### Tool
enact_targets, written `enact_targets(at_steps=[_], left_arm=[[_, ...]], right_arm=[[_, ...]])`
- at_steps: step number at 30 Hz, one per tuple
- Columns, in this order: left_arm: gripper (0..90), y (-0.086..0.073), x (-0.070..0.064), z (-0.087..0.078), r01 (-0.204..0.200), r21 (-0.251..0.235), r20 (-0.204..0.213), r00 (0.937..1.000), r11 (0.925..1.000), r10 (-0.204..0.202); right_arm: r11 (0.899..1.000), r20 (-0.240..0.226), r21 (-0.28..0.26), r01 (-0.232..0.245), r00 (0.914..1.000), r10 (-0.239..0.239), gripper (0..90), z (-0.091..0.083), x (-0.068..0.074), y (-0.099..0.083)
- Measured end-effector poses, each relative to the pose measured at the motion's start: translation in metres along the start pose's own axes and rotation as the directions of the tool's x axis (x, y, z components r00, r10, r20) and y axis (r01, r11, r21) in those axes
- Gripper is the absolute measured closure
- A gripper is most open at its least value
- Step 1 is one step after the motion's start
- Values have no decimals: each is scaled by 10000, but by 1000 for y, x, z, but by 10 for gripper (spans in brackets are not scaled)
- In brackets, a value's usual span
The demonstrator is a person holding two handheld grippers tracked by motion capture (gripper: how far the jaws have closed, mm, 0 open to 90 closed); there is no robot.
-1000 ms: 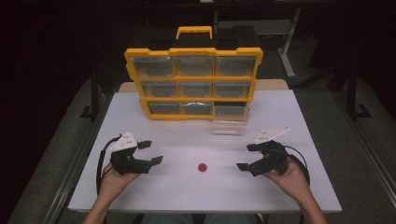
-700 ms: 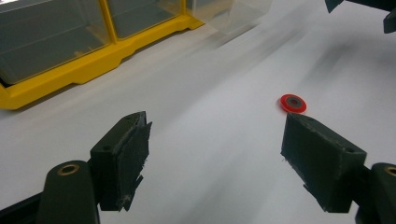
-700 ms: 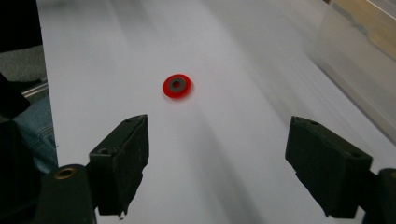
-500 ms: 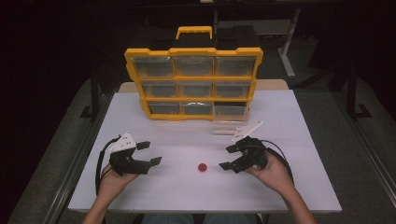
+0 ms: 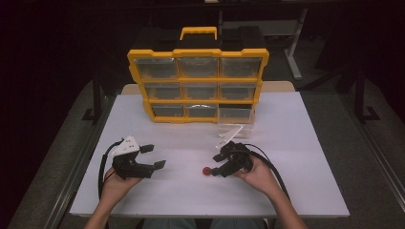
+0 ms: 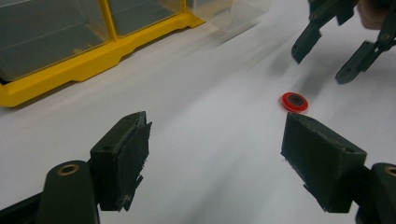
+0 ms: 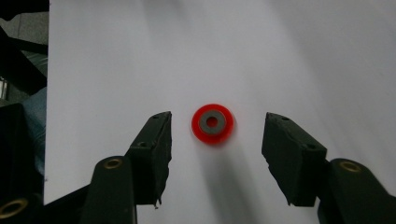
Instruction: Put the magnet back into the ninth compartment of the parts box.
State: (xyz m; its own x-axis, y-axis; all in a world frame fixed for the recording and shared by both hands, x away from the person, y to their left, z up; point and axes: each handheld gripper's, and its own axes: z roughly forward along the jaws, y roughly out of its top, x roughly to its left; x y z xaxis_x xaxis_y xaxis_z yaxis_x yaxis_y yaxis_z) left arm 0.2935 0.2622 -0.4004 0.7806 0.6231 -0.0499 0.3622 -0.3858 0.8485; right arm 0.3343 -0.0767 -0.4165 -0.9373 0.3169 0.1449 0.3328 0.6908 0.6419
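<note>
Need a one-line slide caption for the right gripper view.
Right gripper, jaws open, lined up over a red ring lying flat on the white table.

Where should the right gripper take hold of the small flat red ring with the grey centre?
By its outer rim, coming from above: the small flat red ring lies flat on the white table, centred between the right gripper's open jaws.

Right hand-held gripper [image 5: 217,165] moved leftward across the table, jaws now flanking the red ring [image 5: 206,171]
</note>
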Motion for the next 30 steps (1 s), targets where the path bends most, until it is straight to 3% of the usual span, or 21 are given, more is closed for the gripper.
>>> enact_targets(at_steps=[6, 12, 16, 30], left_arm=[[231, -2, -1, 1, 106, -19, 69, 9999, 9999, -106], [233, -2, -2, 2, 28, -20, 128, 9999, 10000, -28], [233, -2, -2, 2, 11, -38, 157, 9999, 10000, -11], [232, -2, -1, 2, 13, -132, 281, 9996, 9999, -9]], right_arm=[[10000, -53, -7, -41, 10000, 41, 446, 15, 0, 1], [9988, 255, 418, 241, 9994, -251, 458, 21, 4, 3], [9990, 209, 357, 255, 9994, -263, 478, 26, 6, 4], [9938, 697, 736, 834, 9936, -886, 544, 36, 14, 6]])
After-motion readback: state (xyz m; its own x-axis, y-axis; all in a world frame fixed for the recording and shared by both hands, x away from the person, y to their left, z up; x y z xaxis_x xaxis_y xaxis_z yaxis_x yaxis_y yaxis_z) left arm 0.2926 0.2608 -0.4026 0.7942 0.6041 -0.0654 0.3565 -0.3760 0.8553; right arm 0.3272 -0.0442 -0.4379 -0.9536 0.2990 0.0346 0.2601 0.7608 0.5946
